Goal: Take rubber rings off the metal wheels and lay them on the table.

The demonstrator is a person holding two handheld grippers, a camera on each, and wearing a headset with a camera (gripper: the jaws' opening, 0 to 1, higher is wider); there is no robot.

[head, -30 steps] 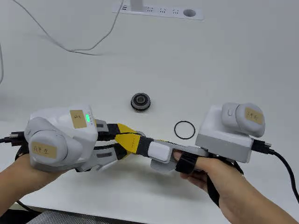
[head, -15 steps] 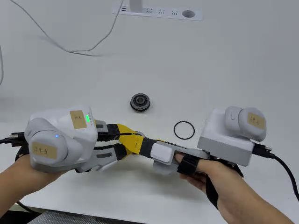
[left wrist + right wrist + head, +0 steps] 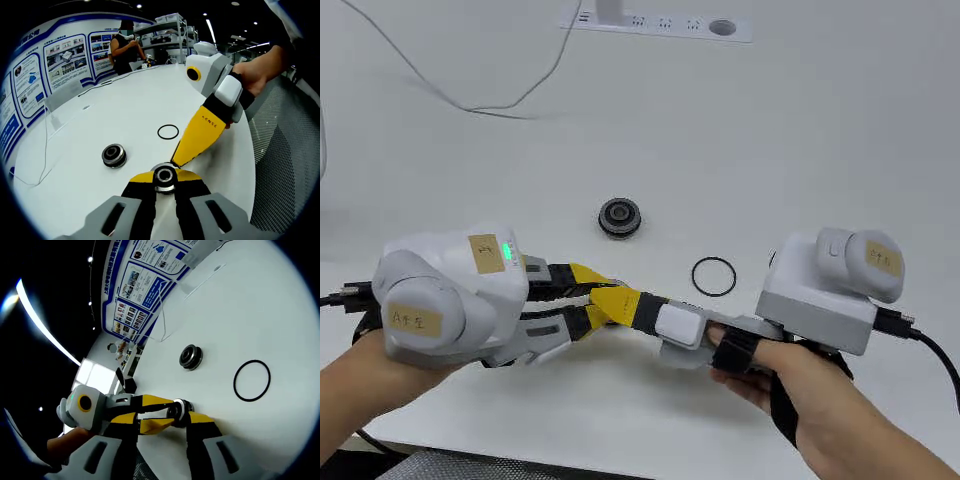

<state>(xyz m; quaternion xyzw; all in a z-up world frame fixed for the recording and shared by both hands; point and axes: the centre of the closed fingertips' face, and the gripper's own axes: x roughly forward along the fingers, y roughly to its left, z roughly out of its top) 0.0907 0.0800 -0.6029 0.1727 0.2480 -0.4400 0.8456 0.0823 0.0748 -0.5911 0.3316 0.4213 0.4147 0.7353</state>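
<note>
Checking all three views: the left tool (image 3: 592, 297) is clamped on a metal wheel (image 3: 165, 176) at the near side of the counter (image 3: 800, 150). The left gripper view shows that wheel face-on between the two yellow tips. The head view mostly hides it behind the crossed yellow jaws.

The right tool (image 3: 178, 421) points in from the right, and one yellow tip touches the wheel's rim in the left gripper view. The right gripper view shows its tips narrow, one on each side of the wheel. I cannot tell if they actually pinch it.

A second wheel (image 3: 620, 217) sits flat on the counter farther back. A loose rubber ring (image 3: 714, 277) lies flat to its right, apart from it, near the right tool's body.

The head view adds a power strip (image 3: 660, 22) and a cable (image 3: 470, 100) at the far edge. The left gripper view adds a person (image 3: 122, 47) standing beyond the counter.
</note>
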